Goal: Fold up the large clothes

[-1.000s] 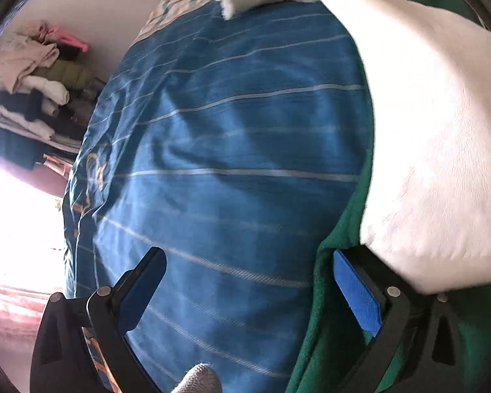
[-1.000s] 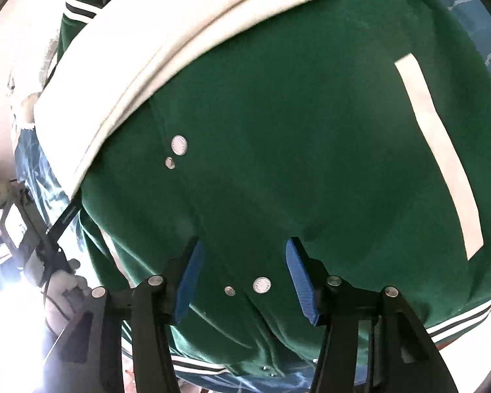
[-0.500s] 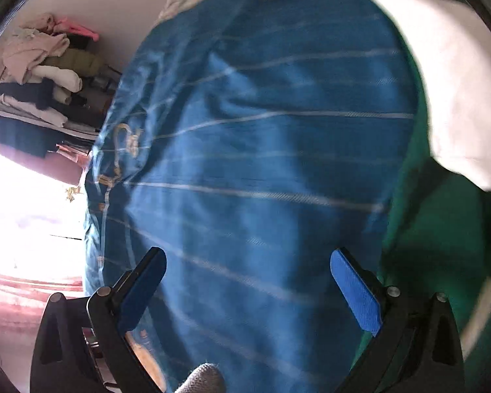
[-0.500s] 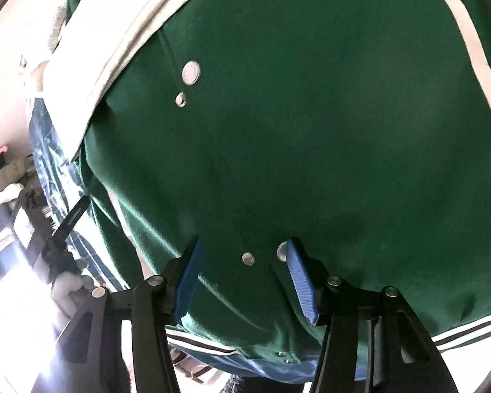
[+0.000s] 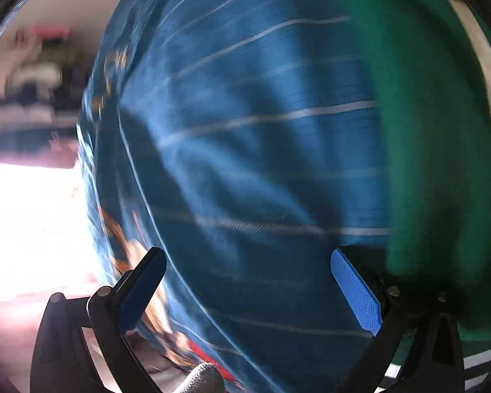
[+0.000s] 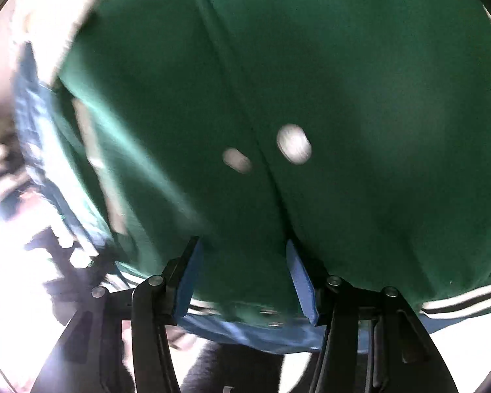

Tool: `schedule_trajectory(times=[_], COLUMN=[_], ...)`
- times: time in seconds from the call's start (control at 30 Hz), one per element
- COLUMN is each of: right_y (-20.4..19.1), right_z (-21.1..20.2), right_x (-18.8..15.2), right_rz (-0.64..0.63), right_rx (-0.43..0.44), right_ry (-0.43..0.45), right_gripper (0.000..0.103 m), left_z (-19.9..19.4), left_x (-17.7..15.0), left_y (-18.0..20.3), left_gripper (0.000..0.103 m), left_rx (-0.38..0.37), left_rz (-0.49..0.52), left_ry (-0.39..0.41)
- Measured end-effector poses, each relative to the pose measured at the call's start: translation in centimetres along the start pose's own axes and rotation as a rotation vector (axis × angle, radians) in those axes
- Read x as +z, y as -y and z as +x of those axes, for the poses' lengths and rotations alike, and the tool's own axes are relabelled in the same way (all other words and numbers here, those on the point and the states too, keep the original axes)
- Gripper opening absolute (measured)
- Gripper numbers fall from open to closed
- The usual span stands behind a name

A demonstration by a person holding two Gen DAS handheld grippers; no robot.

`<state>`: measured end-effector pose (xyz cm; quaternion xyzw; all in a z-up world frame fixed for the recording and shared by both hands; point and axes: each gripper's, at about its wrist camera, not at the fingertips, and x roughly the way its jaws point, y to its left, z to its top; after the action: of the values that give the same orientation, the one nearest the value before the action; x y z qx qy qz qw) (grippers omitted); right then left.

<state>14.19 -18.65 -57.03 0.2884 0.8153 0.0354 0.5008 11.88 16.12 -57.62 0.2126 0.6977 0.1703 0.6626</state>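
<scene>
Fingers (image 5: 356,291) of the left gripper (image 5: 245,291) stand wide apart with nothing between them, above the blue bedcover (image 5: 245,137). They hang beside the jacket's edge, probably so they can take the cloth there for a fold. On the right, the jacket (image 6: 360,82) lies spread flat on the bed, snaps (image 6: 294,144) up, hem towards the camera. The right gripper (image 6: 242,278) is half open over the hem near the front placket, its pads clear of the fabric, gripping nothing yet.
</scene>
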Motion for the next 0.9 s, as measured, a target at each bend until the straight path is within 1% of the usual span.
schedule_trajectory(times=[0.03,0.1,0.13,0.23,0.27,0.3,0.33,0.37,0.4,0.43,0.47,0.57,0.63,0.67,0.7,0.73,0.77,0.8,0.83,0.87,0.9], right_y=[0.2,0.6,0.9,2.3,2.1,2.0,1.4,1.3,1.3,1.0,1.2,1.1,0.1,0.0,-0.1,0.3,0.7,1.5,2.6,3.6,5.1], right_z=[-0.1,-0.4,-0.4,0.2,0.4,0.2,0.2,-0.3,-0.8,-0.8,-0.6,-0.8,-1.8,-2.6,-4.2,-6.3,-7.8,-10.1,-12.5,-14.0,-16.2], right_x=[-0.5,-1.2,-1.5,-2.0,-2.1,-2.5,-2.9,-3.5,-4.0,-4.4,-4.6,-4.7,-4.9,-5.0,-5.4,-5.7,-5.9,-5.9,-5.6,-5.2,-4.4], right_rz=[0.012,0.026,0.036,0.075,0.071,0.06,0.057,0.056,0.045,0.033,0.025,0.028,0.028,0.029,0.031,0.034,0.037,0.04,0.049,0.059,0.071], right_rx=[0.005,0.029,0.028,0.069,0.078,0.027,0.013,-0.001,-0.039,-0.08,-0.112,-0.118,-0.073,-0.047,-0.018,-0.003,0.0,-0.004,-0.018,-0.027,-0.038], right_ry=[-0.002,-0.008,-0.007,-0.04,-0.032,-0.012,0.004,0.023,0.044,0.058,0.055,0.029,0.001,0.003,0.023,0.064,0.098,0.155,0.21,0.242,0.295], right_gripper=[0.055,0.055,0.055,0.054,0.046,0.017,0.012,0.01,0.009,0.009,0.009,0.01,0.014,0.015,0.022,0.035,0.041,0.048,0.049,0.049,0.049], left_z=[-0.2,-1.0,-1.3,-3.0,-3.9,-4.4,-4.9,-5.7,-6.1,-6.3,-6.8,-7.4,-8.2,-9.0,-9.7,-10.9,-11.7,-12.3,-13.0,-13.6,-14.2], left_x=[0.1,0.2,0.2,-0.1,0.0,-0.1,0.0,0.0,-0.1,-0.2,-0.3,-0.4,-0.1,0.3,0.5,1.1,1.5,2.0,2.6,3.4,4.3], left_y=[-0.6,-0.9,-1.1,-1.3,-1.0,-0.9,-1.0,-0.7,-0.6,-0.7,-0.1,1.2,1.6,1.7,1.6,1.9,2.2,2.7,3.3,4.3,5.5], left_gripper=[0.103,0.103,0.103,0.103,0.103,0.103,0.103,0.103,0.103,0.103,0.103,0.103,0.103,0.103,0.103,0.103,0.103,0.103,0.103,0.103,0.103], left_rx=[0.004,0.026,0.026,-0.005,-0.024,-0.035,-0.051,-0.083,-0.109,-0.115,-0.113,-0.117,-0.139,-0.154,-0.166,-0.173,-0.169,-0.166,-0.165,-0.16,-0.154], left_rz=[-0.013,-0.01,-0.013,-0.045,-0.046,-0.049,-0.055,-0.064,-0.067,-0.067,-0.057,-0.039,-0.05,-0.064,-0.076,-0.089,-0.095,-0.099,-0.106,-0.112,-0.118], left_ry=[-0.014,0.004,0.003,0.034,0.046,0.054,0.063,0.071,0.08,0.089,0.105,0.124,0.128,0.143,0.161,0.193,0.214,0.23,0.244,0.25,0.245])
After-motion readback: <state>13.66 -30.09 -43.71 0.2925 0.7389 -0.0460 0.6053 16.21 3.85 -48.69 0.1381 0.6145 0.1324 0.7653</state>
